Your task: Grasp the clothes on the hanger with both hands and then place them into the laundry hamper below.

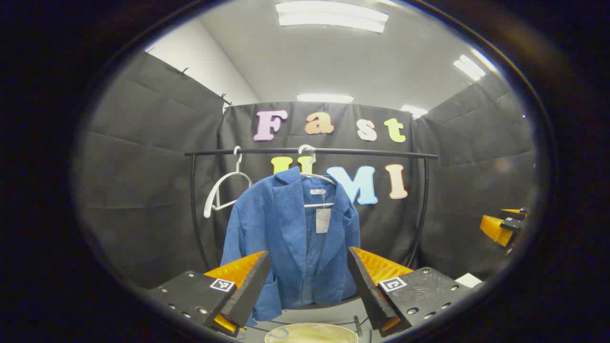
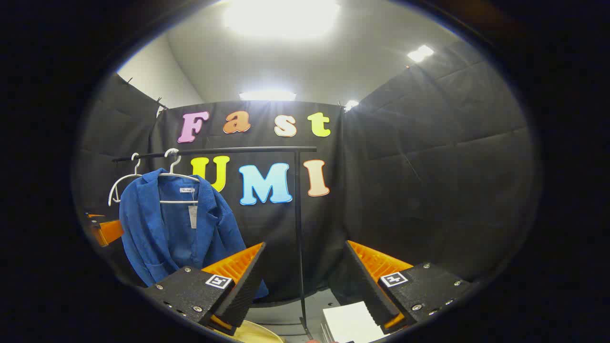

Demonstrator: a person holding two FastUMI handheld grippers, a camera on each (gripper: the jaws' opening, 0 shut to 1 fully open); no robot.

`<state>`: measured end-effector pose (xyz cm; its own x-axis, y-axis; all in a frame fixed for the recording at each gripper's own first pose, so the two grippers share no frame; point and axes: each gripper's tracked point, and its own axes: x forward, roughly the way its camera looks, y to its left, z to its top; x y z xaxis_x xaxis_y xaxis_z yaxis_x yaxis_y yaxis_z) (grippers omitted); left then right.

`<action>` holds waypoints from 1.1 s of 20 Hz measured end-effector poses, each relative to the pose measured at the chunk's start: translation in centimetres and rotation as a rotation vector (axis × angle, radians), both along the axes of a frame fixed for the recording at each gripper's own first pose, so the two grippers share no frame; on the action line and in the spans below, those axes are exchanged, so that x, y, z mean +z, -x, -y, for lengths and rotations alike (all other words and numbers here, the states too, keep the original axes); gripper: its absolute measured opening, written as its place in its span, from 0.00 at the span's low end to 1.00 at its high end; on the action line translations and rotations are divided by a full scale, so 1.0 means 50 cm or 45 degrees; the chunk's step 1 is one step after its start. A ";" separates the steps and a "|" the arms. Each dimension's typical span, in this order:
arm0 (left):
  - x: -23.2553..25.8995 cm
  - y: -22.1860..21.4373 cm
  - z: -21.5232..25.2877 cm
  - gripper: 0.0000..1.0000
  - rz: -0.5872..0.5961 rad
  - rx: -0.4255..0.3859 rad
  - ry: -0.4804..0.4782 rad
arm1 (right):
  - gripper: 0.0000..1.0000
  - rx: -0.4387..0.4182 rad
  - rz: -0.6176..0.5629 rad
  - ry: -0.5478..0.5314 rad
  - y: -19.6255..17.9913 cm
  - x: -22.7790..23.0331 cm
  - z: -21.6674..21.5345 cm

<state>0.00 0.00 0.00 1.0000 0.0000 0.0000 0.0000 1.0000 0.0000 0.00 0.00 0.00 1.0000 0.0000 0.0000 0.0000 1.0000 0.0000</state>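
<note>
A blue corduroy jacket (image 1: 286, 238) hangs on a white hanger (image 1: 317, 177) from a black rail (image 1: 310, 151), with a paper tag at its collar. My left gripper (image 1: 309, 281) stands open in front of the jacket's lower half, short of the cloth. The pale rim of the laundry hamper (image 1: 310, 332) shows below it. In the right gripper view the jacket (image 2: 176, 233) hangs at the left, and my right gripper (image 2: 305, 278) is open, off to the jacket's right, facing the rack's upright post (image 2: 299, 228). The hamper's rim (image 2: 255, 334) shows at the bottom.
An empty white hanger (image 1: 224, 188) hangs left of the jacket on the rail. The right gripper (image 1: 505, 226) shows at the far right of the left gripper view, the left gripper (image 2: 105, 229) at the far left of the right one. White sheets (image 2: 350, 321) lie on the floor.
</note>
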 end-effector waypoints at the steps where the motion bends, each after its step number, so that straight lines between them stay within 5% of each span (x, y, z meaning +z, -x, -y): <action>1: -0.002 0.002 0.001 0.97 0.000 0.001 0.005 | 0.96 0.000 -0.008 0.002 -0.002 -0.004 -0.001; 22: -0.038 0.043 -0.083 0.96 -0.061 0.138 0.023 | 0.97 0.165 -0.049 -0.017 -0.018 -0.010 -0.110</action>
